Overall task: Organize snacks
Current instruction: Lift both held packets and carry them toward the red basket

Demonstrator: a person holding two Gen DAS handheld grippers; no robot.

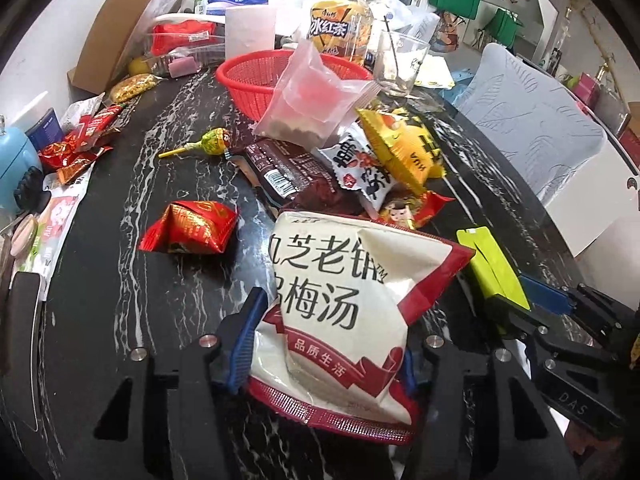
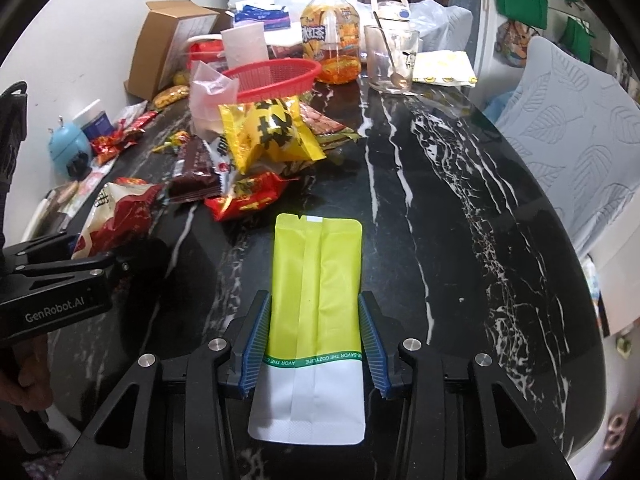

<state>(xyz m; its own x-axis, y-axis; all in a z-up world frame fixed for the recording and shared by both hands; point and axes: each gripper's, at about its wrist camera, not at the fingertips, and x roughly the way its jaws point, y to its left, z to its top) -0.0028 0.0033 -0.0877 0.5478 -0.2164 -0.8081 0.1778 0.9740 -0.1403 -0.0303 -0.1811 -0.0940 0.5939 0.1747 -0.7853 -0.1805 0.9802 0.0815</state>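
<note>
Left gripper [image 1: 326, 344] pinches a puffy white pouch [image 1: 340, 300] with red trim and bold black lettering, its ribbed blue pads [image 1: 246, 344] pressing into the crinkled sides near the bottom seal. Right gripper [image 2: 316, 332] clamps a flat, smooth pouch [image 2: 316, 280], lime green over most of its length and white at the near end, with a centre seam running lengthwise; the blue pads [image 2: 256, 336] touch both long edges, and the pouch lies along the dark, glossy marble counter [image 2: 440, 200] veined in white. Beyond the two held pouches sits a loose heap of snacks: a shiny yellow bag [image 2: 272, 132] with black characters, a dark brown wrapped bar [image 1: 288, 172], a small white packet [image 1: 362, 168], and a crumpled red foil packet [image 1: 192, 226] lying apart to the left. A lollipop [image 1: 208, 142] in green wrapping on a yellow stick lies just in front of a round red plastic basket [image 1: 240, 76] with a mesh wall; a frosted plastic bag [image 1: 312, 100] holding dark bits at its bottom leans against the basket's rim. Behind stand a clear glass [image 2: 390, 60] with a spoon in it, a large plastic bottle [image 2: 332, 36] with amber tea low inside, and an open cardboard box [image 2: 168, 44].
</note>
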